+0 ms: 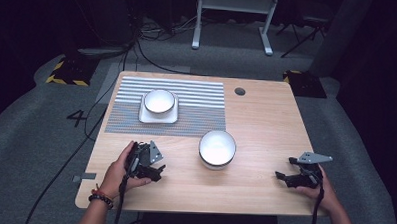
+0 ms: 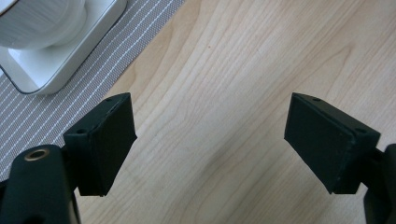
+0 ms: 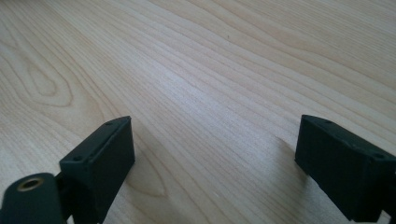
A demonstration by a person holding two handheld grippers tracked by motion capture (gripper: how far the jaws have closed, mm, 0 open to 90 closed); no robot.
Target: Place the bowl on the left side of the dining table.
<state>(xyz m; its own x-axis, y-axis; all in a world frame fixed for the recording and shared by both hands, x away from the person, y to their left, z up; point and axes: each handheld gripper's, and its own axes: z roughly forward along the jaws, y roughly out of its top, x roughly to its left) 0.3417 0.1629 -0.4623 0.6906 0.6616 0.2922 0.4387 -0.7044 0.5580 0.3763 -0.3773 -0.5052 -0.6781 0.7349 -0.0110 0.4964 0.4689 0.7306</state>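
A white bowl [image 1: 217, 148] stands on the bare wood near the table's middle. A second white bowl [image 1: 160, 101] sits on a square white plate [image 1: 145, 116] on the striped grey placemat [image 1: 197, 104]. My left gripper [image 1: 156, 171] rests near the front left, held by a hand, its jaws wide open over bare wood [image 2: 210, 135]. In the left gripper view the plate [image 2: 60, 70] and its bowl [image 2: 39, 23] show at the upper left. My right gripper [image 1: 280, 177] rests at the front right, open, with only wood between its jaws [image 3: 215, 163].
The wooden table [image 1: 266, 129] has a round cable hole [image 1: 239, 91] at the back right. Cables [image 1: 154, 35] and a white desk frame [image 1: 235, 13] lie on the grey carpet beyond. A yellow-black marked plate [image 1: 68, 72] lies at the left.
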